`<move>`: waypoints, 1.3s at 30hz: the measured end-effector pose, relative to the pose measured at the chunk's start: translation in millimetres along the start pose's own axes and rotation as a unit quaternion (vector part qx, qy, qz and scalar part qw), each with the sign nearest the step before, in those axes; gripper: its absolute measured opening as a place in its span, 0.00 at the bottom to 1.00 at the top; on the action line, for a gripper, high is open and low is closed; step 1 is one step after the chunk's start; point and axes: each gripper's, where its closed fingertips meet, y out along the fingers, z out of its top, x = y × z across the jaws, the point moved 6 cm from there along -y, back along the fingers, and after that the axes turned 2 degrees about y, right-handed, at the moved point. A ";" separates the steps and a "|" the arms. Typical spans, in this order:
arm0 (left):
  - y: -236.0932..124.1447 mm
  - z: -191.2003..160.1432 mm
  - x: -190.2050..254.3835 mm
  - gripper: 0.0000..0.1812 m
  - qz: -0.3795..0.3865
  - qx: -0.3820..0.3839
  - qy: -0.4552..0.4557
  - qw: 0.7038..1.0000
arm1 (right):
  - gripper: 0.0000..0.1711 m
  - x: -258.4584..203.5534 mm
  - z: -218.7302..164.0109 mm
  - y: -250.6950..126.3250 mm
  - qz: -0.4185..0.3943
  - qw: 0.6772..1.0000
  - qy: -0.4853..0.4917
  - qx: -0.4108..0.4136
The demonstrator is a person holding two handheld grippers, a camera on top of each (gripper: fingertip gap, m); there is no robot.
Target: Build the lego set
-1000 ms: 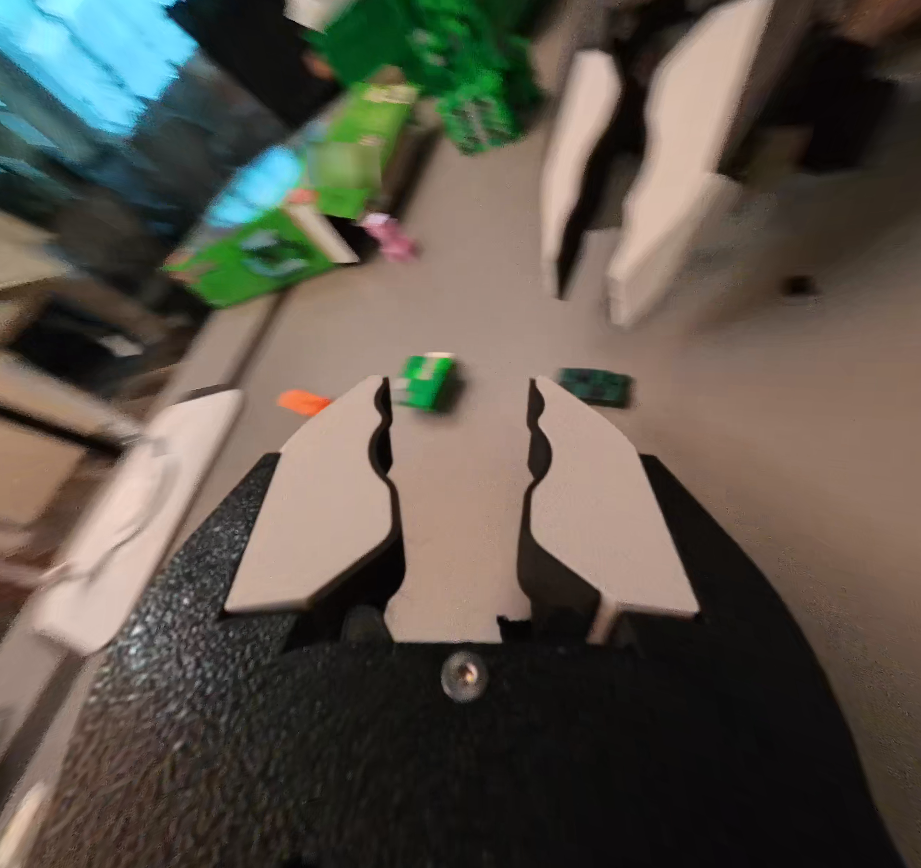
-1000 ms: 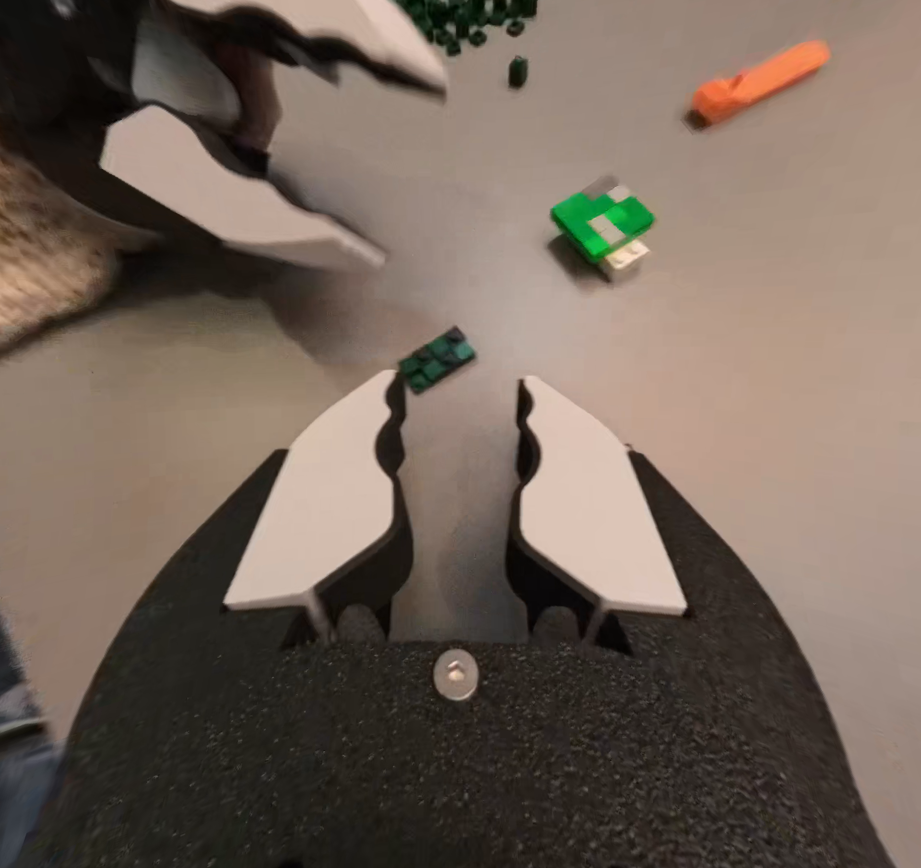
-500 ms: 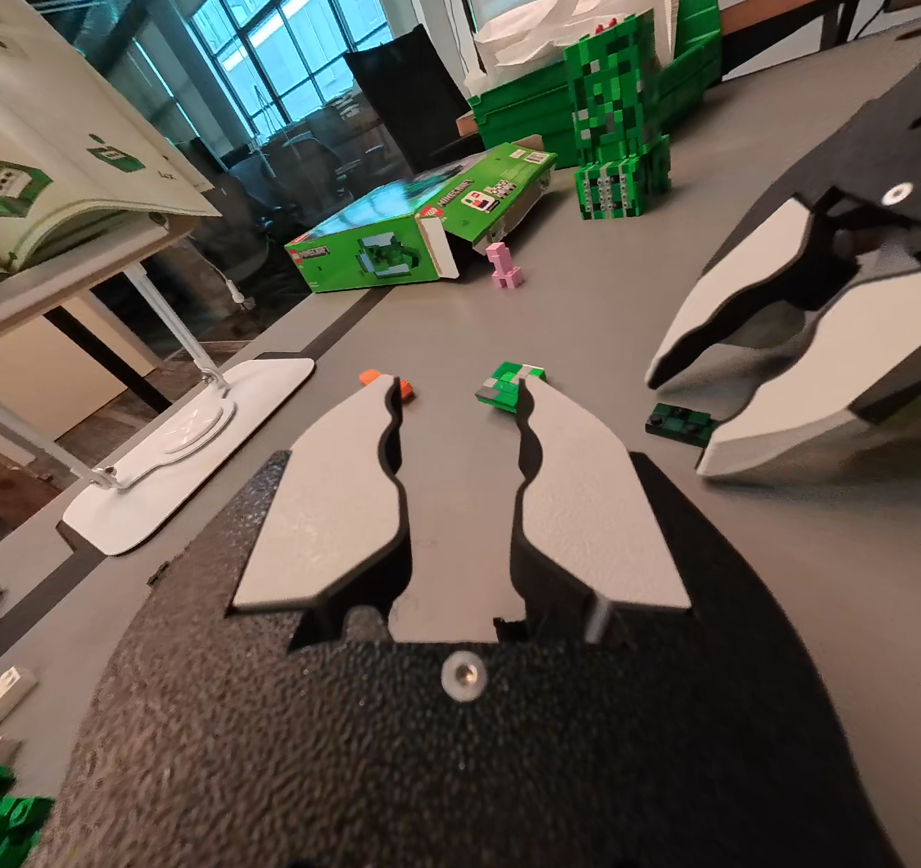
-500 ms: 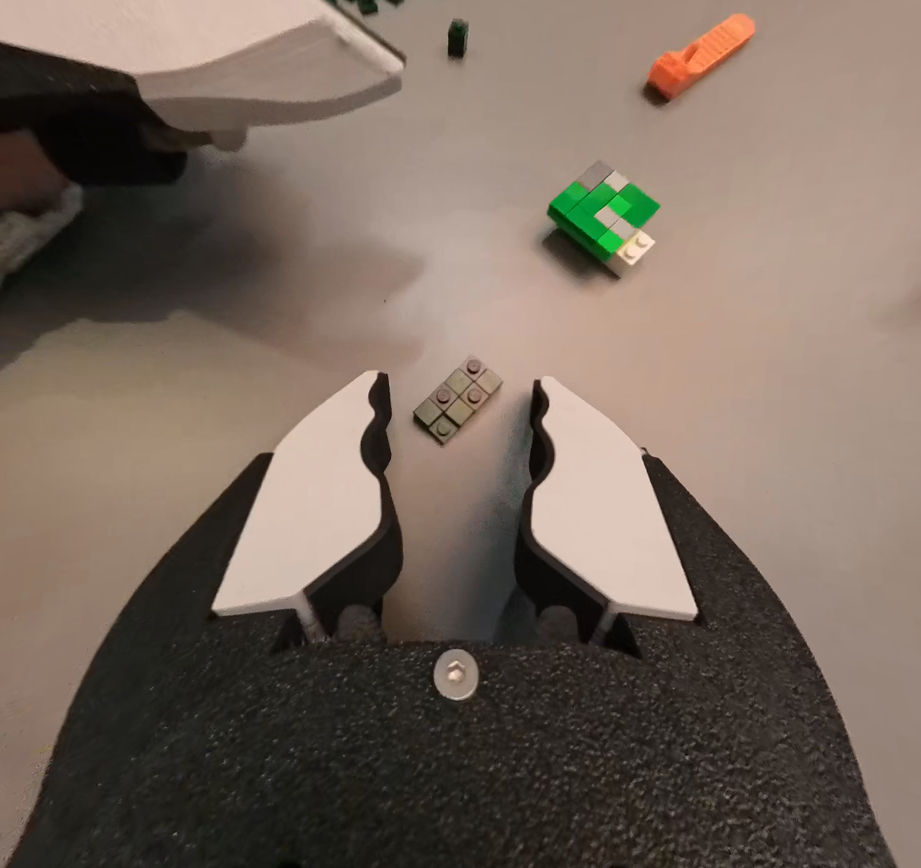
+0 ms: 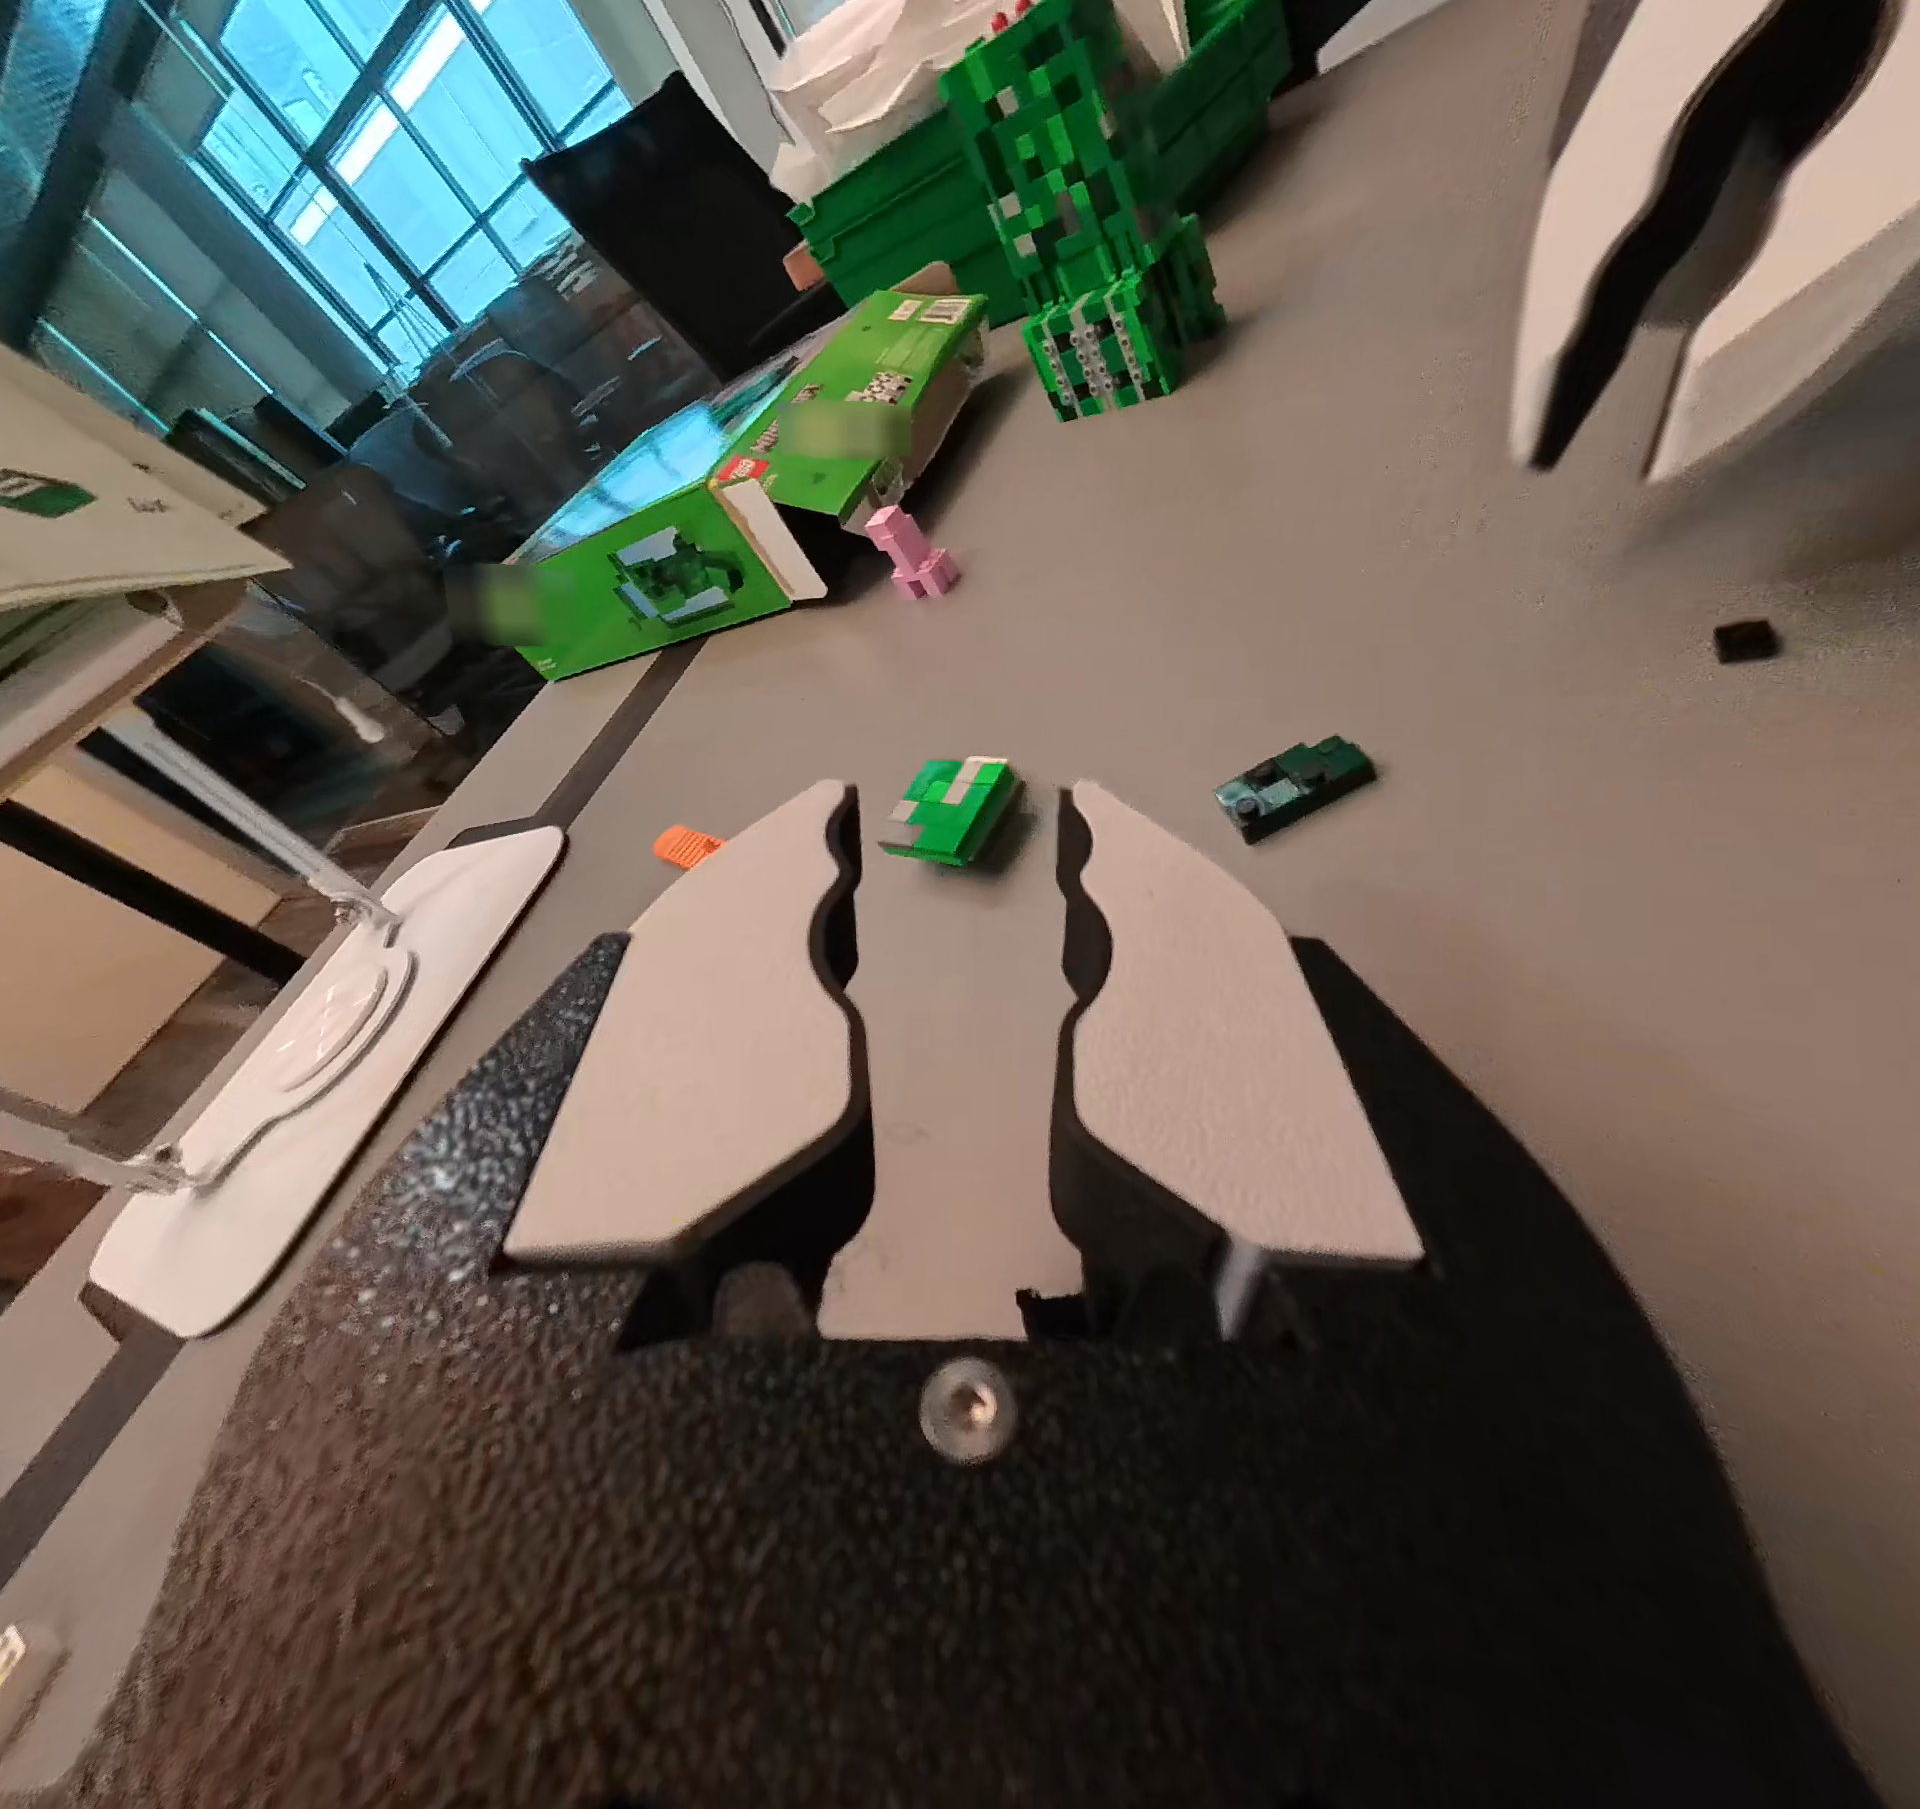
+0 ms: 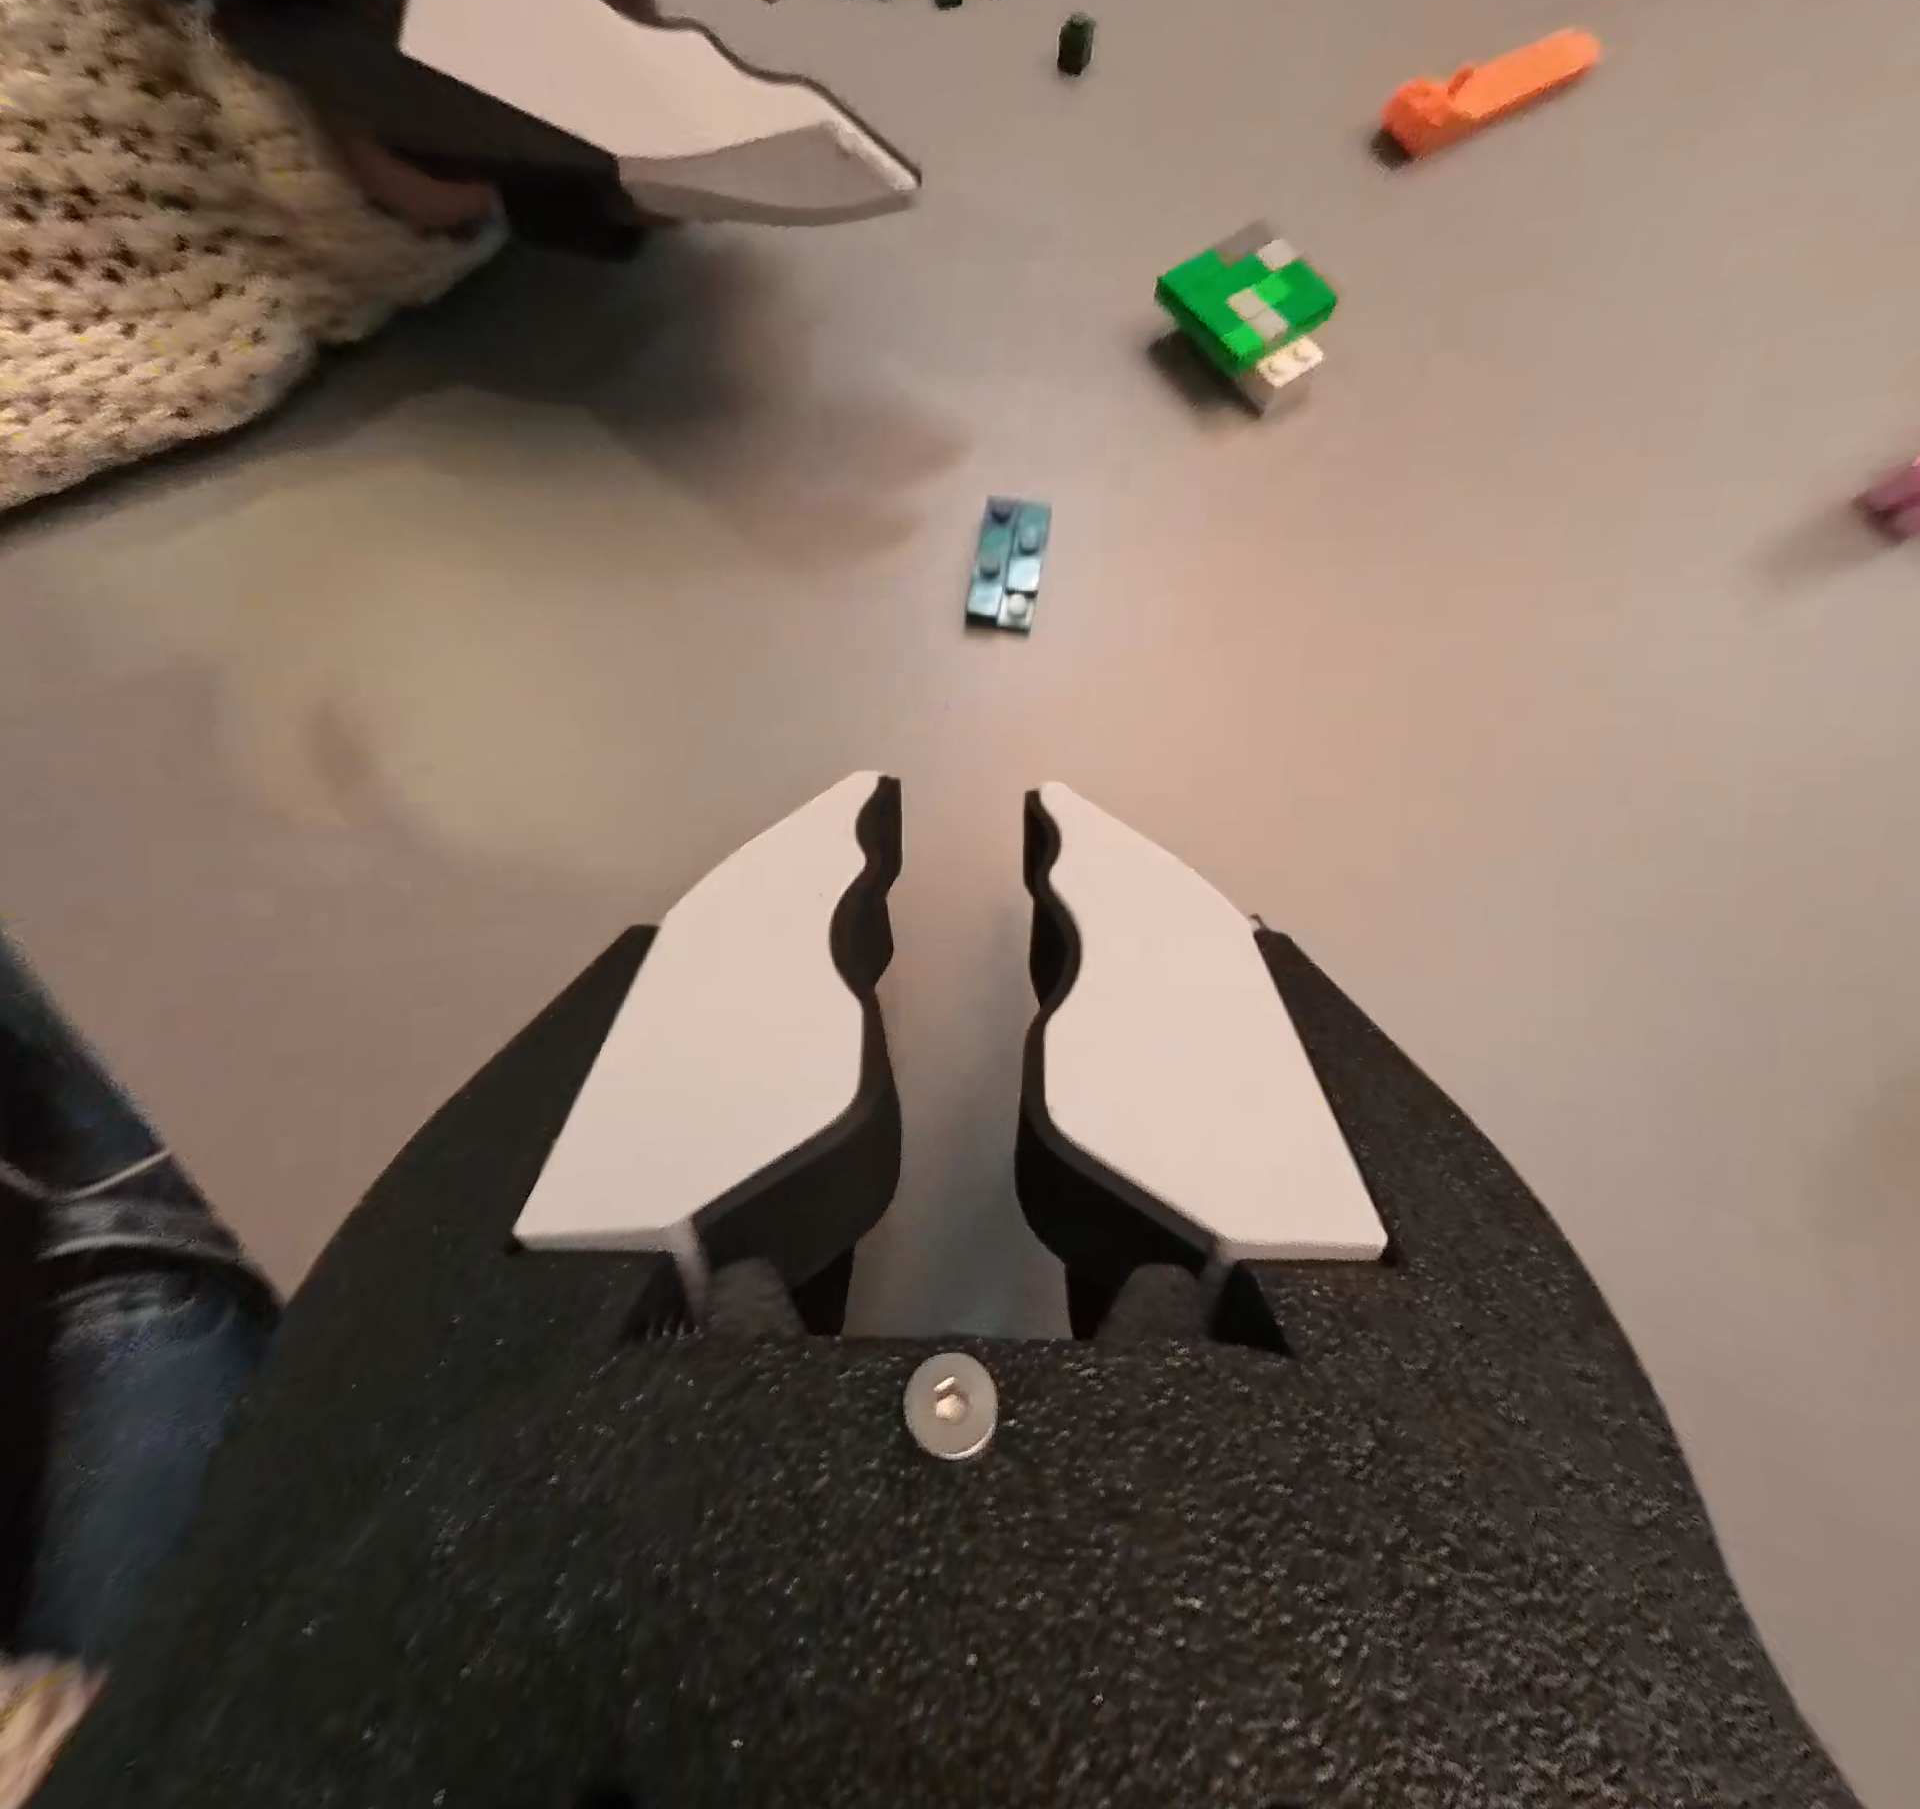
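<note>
The dark green plate (image 6: 1008, 564) was seen straight ahead of the right gripper (image 6: 961, 793) — long axis in line — both grippers' jaws apart and empty, the left gripper (image 5: 958, 798) facing the bright green block (image 5: 951, 809).

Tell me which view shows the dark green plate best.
The right wrist view: the dark green plate lies near centre, seen from above, with its studs visible, well ahead of the right claw. The left wrist view shows it off to the right at a low angle, somewhat blurred.

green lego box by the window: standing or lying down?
Lying down. The green box rests flat on the table, end flap open beside the pink figure.
</note>
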 end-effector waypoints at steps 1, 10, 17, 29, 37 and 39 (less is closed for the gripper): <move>0.8 0.4 1.6 0.19 -0.001 -0.003 0.009 1.000 | 0.11 -2.5 -4.2 -5.3 0.005 1.000 0.009 0.001; 2.6 1.5 9.4 0.15 -0.013 -0.011 0.046 0.999 | 0.03 -28.7 -29.4 7.8 0.010 0.997 -0.005 -0.077; 3.0 1.0 8.7 0.13 -0.011 -0.013 0.045 0.999 | 0.03 -27.8 -26.3 12.4 -0.025 0.993 -0.037 -0.108; 4.4 -0.5 10.4 0.09 -0.010 -0.024 0.057 0.998 | 0.10 -28.7 -20.8 18.1 -0.031 0.993 0.034 -0.105; 6.2 -0.6 16.7 0.09 -0.017 -0.035 0.083 0.996 | 0.01 -26.9 -21.1 18.7 -0.064 0.990 0.010 -0.125; 6.7 -0.7 18.7 0.09 -0.021 -0.038 0.089 0.995 | 0.00 -26.6 -21.4 18.7 -0.064 0.990 0.004 -0.122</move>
